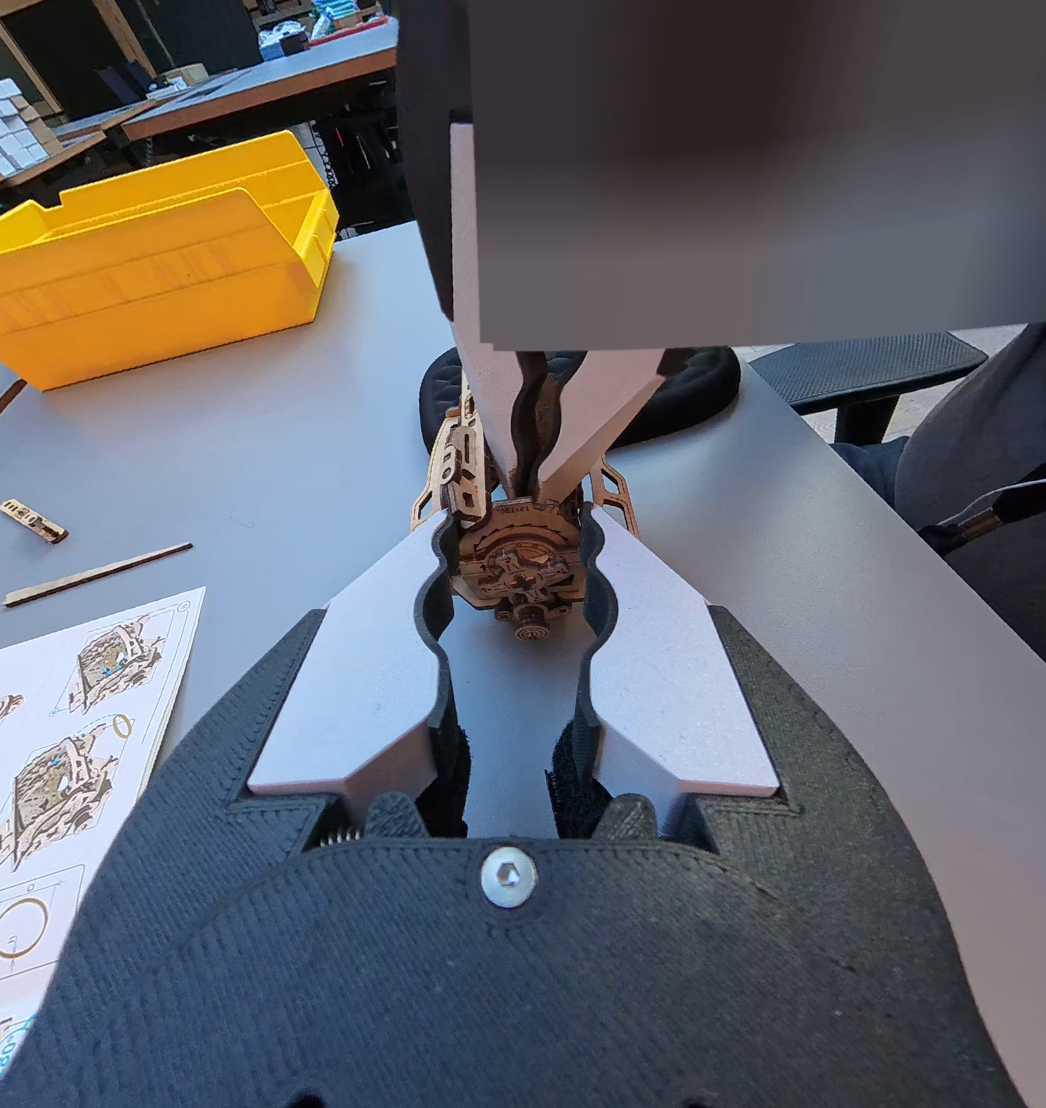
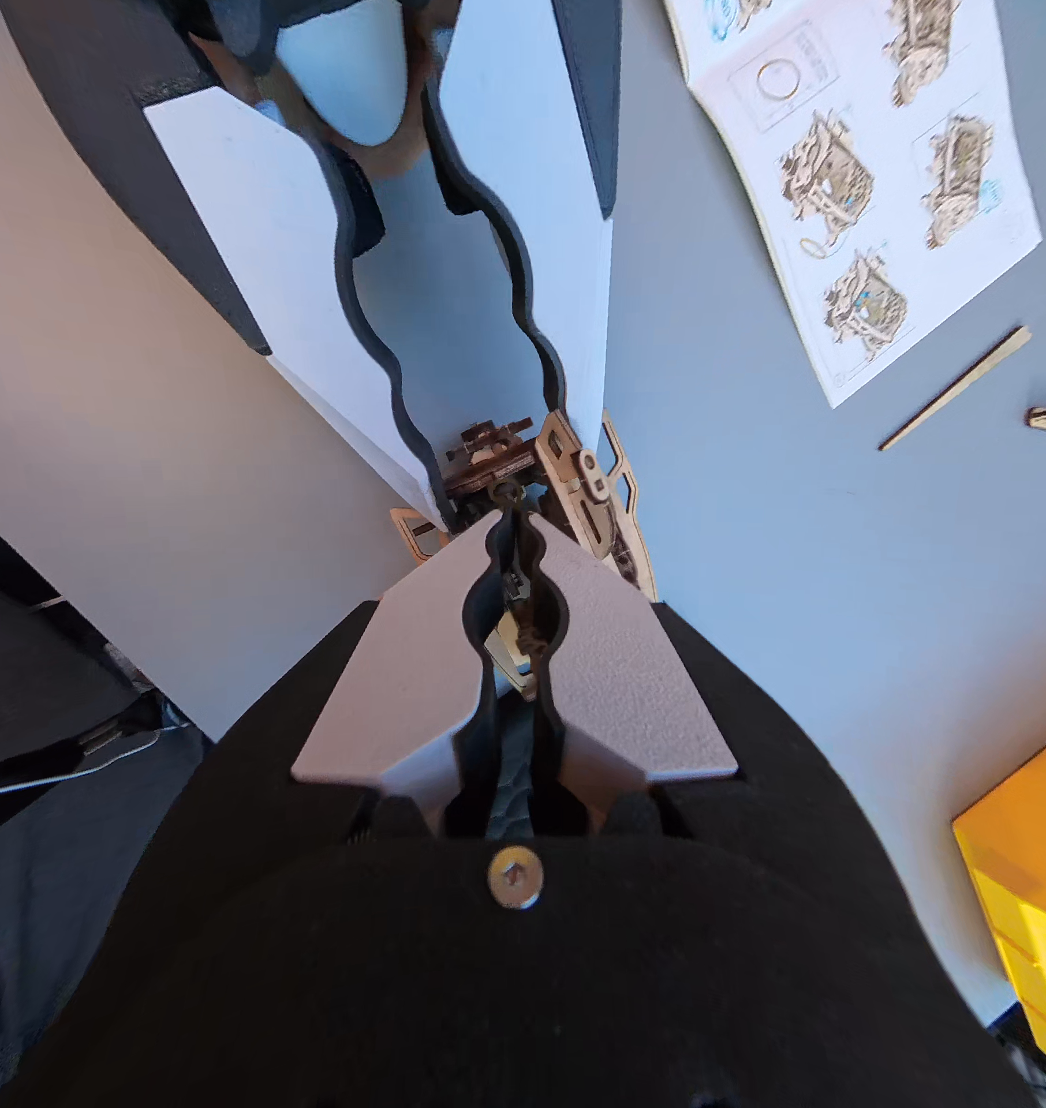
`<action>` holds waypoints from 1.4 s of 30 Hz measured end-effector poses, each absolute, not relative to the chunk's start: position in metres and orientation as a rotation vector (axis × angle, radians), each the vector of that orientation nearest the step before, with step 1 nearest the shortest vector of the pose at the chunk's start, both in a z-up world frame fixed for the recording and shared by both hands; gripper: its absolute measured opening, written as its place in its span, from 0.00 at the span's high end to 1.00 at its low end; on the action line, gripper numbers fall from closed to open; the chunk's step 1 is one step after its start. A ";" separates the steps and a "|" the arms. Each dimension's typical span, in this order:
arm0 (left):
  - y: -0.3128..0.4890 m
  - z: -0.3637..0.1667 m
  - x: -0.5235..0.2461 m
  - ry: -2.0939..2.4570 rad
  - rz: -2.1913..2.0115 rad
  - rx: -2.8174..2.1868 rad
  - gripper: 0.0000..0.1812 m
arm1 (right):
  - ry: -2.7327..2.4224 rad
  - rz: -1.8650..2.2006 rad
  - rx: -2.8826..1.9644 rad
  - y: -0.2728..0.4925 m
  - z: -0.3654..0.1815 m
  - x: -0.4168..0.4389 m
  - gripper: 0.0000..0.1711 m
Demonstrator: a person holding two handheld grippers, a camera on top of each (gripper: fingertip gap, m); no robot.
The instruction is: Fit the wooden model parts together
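A wooden model [image 1: 520,569] of laser-cut plywood with a round geared face stands on the grey table [image 1: 269,467]. My left gripper [image 1: 517,527] is shut on the wooden model, one pad on each side. My right gripper [image 1: 526,488] comes down from above, shut, tips touching the model's top. In the right wrist view my right gripper [image 2: 511,521] pinches a thin dark loop [image 2: 504,491] at the model's [image 2: 574,479] top edge. My left gripper [image 2: 508,461] holds the model from the far side. What the loop joins to is hidden.
A yellow bin [image 1: 149,258] stands at the back left. An open instruction booklet [image 1: 89,719], a thin wooden strip [image 1: 98,574] and a small wooden piece [image 1: 33,520] lie at the left. The table edge runs at the right, beside a black chair [image 1: 868,372] and a person's legs. My two grippers' fingertips are within a few centimetres of each other.
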State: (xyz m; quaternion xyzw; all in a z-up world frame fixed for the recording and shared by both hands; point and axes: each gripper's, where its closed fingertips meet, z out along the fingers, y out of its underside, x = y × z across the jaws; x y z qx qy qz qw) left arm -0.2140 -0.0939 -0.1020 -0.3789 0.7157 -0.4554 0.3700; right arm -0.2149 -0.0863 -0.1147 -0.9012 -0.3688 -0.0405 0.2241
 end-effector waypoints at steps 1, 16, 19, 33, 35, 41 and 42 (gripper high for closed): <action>-0.094 -0.102 -0.214 1.836 -1.171 -0.976 0.79 | -1.013 -0.095 -2.510 -0.087 -0.116 -0.215 1.00; -0.095 -0.102 -0.215 1.841 -1.160 -0.955 0.79 | -1.064 0.022 -2.624 -0.097 -0.111 -0.214 1.00; -0.095 -0.102 -0.215 1.842 -1.164 -0.957 0.79 | -1.077 0.128 -2.659 -0.101 -0.111 -0.218 1.00; -0.096 -0.102 -0.214 1.844 -1.163 -0.952 0.79 | -0.961 0.676 -2.738 -0.106 -0.103 -0.224 1.00; -0.096 -0.102 -0.215 1.844 -1.162 -0.950 0.79 | -0.957 0.712 -2.743 -0.107 -0.102 -0.224 1.00; -0.095 -0.102 -0.214 1.841 -1.168 -0.964 0.79 | -0.896 0.774 -2.797 -0.104 -0.101 -0.223 1.00; -0.095 -0.102 -0.214 1.840 -1.169 -0.966 0.79 | -0.900 0.747 -2.813 -0.104 -0.102 -0.222 1.00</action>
